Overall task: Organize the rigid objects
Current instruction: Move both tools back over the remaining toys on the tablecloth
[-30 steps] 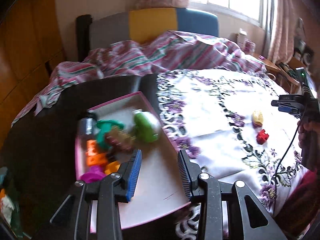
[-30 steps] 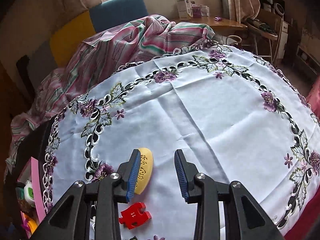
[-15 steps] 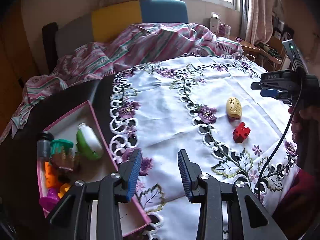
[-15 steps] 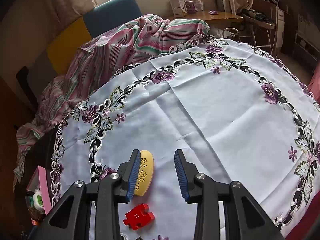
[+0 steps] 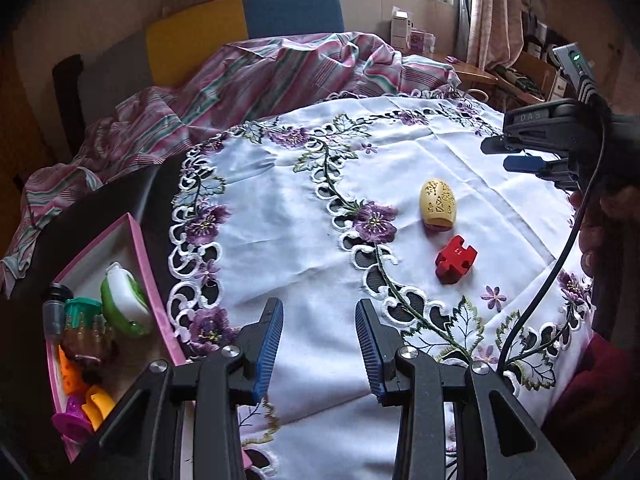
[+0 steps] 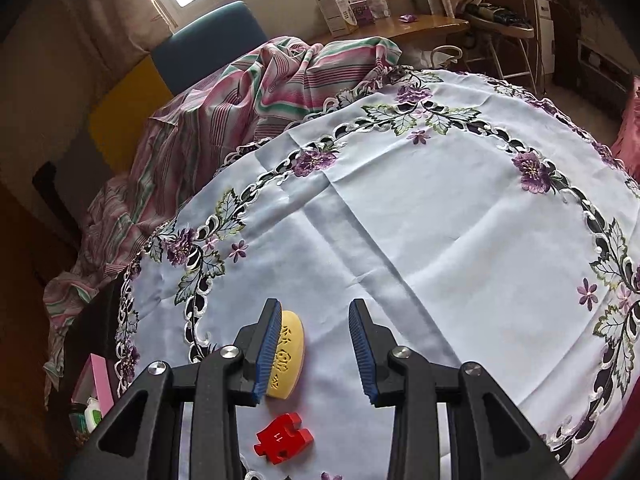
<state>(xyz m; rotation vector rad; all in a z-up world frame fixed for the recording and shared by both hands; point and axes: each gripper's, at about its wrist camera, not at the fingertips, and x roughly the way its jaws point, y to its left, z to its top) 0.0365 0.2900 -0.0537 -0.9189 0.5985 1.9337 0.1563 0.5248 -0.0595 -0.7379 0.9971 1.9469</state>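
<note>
A yellow egg-shaped piece (image 5: 438, 208) and a red puzzle piece (image 5: 456, 258) lie on the embroidered white tablecloth (image 5: 300, 240). A pink tray (image 5: 138, 248) at the left holds a green-and-white case (image 5: 124, 304), small bottles and orange and purple bits. My left gripper (image 5: 318, 344) is open over the cloth beside the tray, with nothing in it. My right gripper (image 6: 316, 340) is open, just above the cloth. The yellow piece (image 6: 288, 356) lies against the inside of its left finger, and the red piece (image 6: 284, 438) is below the jaws. In the left wrist view the right gripper (image 5: 502, 155) hovers right of the yellow piece.
A striped blanket (image 5: 260, 76) is heaped at the table's far side, before a yellow and blue chair back. A hand and a black cable (image 5: 560, 264) are at the right edge. The pink tray (image 6: 100, 376) shows at lower left in the right wrist view.
My left gripper has swung right, from over the pink tray to over the tablecloth. The right gripper has rolled slightly and stayed by the yellow piece. Both pieces lie where they were.
</note>
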